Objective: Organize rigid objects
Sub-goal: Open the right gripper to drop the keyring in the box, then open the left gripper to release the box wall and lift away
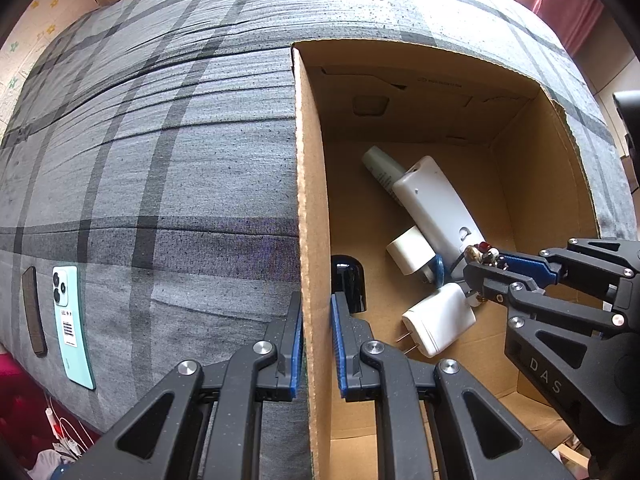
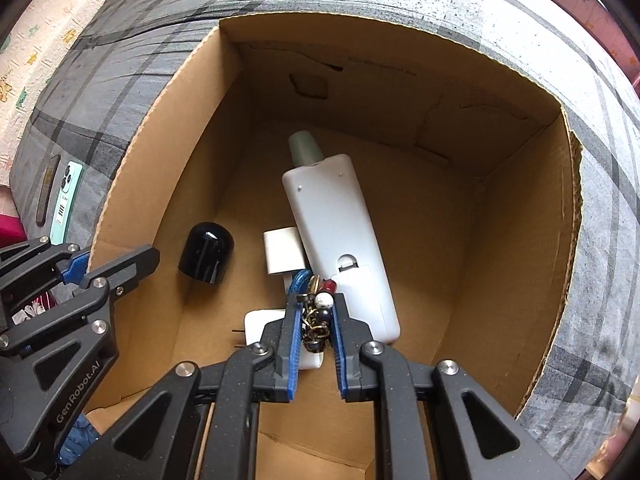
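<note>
An open cardboard box [image 1: 310, 208] [image 2: 532, 264] stands on a grey plaid bed. My left gripper [image 1: 316, 320] is shut on the box's left wall; it also shows in the right wrist view [image 2: 108, 268]. My right gripper [image 2: 316, 320] is shut on a beaded keychain [image 2: 318, 316] and holds it inside the box above the items; it also shows in the left wrist view [image 1: 486, 268]. In the box lie a white remote [image 2: 336, 240], a grey-green tube [image 2: 306, 148], a black cap [image 2: 206, 254], and two white chargers [image 1: 438, 318] [image 1: 410, 250].
A mint-green phone [image 1: 72, 320] and a dark flat strip [image 1: 34, 312] lie on the bed left of the box. Cables and clutter show below the bed's left edge. Patterned wallpaper lies beyond the bed.
</note>
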Tool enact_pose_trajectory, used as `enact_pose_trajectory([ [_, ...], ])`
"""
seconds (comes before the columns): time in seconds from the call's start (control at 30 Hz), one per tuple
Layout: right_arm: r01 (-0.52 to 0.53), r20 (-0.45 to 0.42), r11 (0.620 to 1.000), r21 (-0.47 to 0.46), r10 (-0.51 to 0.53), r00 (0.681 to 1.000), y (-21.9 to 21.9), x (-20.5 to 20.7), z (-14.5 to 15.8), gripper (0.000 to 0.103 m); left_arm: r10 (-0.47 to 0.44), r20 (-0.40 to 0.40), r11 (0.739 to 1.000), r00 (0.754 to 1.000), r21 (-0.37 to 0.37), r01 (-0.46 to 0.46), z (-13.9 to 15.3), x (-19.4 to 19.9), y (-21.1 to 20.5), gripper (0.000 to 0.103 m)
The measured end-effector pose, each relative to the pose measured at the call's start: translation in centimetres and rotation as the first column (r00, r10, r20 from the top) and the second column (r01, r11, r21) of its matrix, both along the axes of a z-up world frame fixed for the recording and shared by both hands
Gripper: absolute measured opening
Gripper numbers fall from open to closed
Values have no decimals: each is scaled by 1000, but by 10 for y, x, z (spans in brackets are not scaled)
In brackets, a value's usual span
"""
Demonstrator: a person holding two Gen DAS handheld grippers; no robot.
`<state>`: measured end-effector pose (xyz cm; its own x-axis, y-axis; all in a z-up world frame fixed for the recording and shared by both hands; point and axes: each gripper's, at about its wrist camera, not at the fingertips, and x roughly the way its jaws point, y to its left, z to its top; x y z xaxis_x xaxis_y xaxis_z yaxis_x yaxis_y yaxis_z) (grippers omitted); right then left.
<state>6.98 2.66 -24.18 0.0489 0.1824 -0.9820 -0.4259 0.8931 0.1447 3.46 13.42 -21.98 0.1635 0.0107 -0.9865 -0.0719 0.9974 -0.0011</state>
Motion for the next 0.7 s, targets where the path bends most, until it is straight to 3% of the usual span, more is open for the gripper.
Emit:
enact_pose_trajectory([
  [0.1, -1, 17, 1000, 4, 0, 1000, 0, -1, 4, 21, 0, 0, 1000, 1000, 1, 0, 0, 0, 0, 14],
  [0.17, 9, 23, 1000, 13, -10, 1000, -2, 0, 7, 37, -2, -1, 1000, 1000, 3, 2, 0, 0, 0, 14],
  [0.47, 14, 123, 1000, 8, -15, 992, -7, -7, 39, 64, -2, 1, 1000, 1000, 6, 2, 0, 0, -1, 14],
  [0.7, 51, 150, 999, -3, -50, 987, -15, -13, 52, 75, -5, -3, 1000, 1000, 7, 5, 1, 0, -1, 14],
])
